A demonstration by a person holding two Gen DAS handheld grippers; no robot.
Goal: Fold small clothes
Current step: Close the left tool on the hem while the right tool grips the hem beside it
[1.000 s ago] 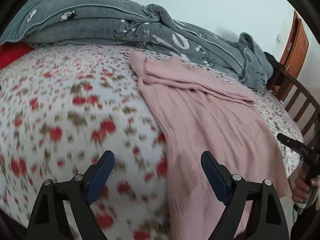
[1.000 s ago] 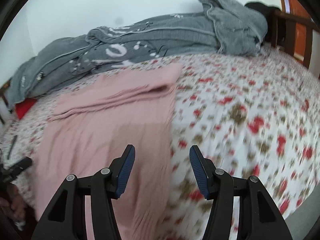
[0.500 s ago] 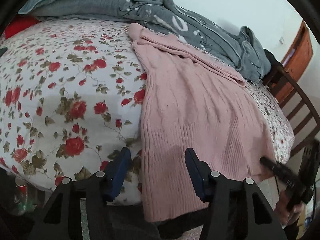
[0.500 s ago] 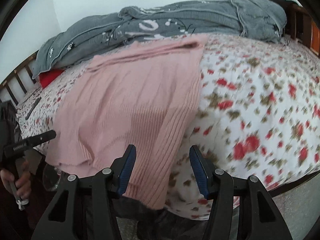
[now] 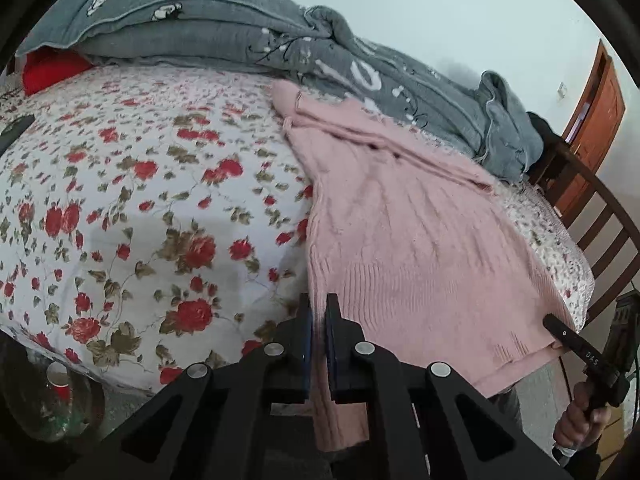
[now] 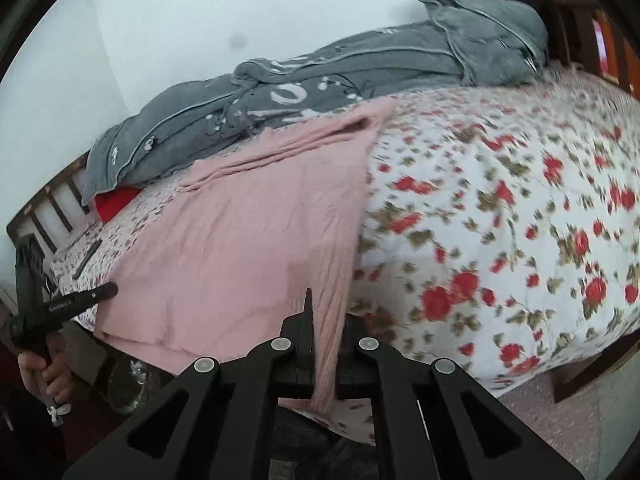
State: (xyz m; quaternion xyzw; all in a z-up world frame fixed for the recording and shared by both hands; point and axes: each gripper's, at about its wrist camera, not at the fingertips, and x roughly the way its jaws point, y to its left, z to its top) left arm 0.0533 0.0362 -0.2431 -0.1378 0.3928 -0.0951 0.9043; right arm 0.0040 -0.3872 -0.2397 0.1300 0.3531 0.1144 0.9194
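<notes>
Left wrist view: the left gripper [image 5: 316, 320] is pinched tight on the near left corner of the sweater [image 5: 408, 240], at the hem where the knit hangs over the edge of the bed [image 5: 140, 208]. From the tongs the sweater runs away toward one o'clock, its long axis hem-to-shoulders, and its folded-in sleeves lie at the far end against the grey quilt [image 5: 360, 64]. At four o'clock the right gripper [image 5: 558, 330] meets the other hem corner, with a hand [image 5: 580, 420] on its handle. A red pillow [image 5: 52, 70] peeks out at ten o'clock, and a door [image 5: 596, 120] stands at two.

Right wrist view: here the right gripper [image 6: 320, 320] is clamped on the near right corner, and a strip of the sweater [image 6: 248, 248] is drawn between the jaws. The garment stretches toward eleven o'clock. At nine o'clock the left gripper [image 6: 106, 291] sits at its hem corner, though this view does not show its grip.

Each hand holds one end of the hem, so neither is nearer. To my eye the next fold goes along that long axis, with the hem carried up toward the shoulders. Only the left view shows the collar end clearly. Only the right view shows a dark object [image 6: 88, 258] lying on the bed past the sweater's left edge.
</notes>
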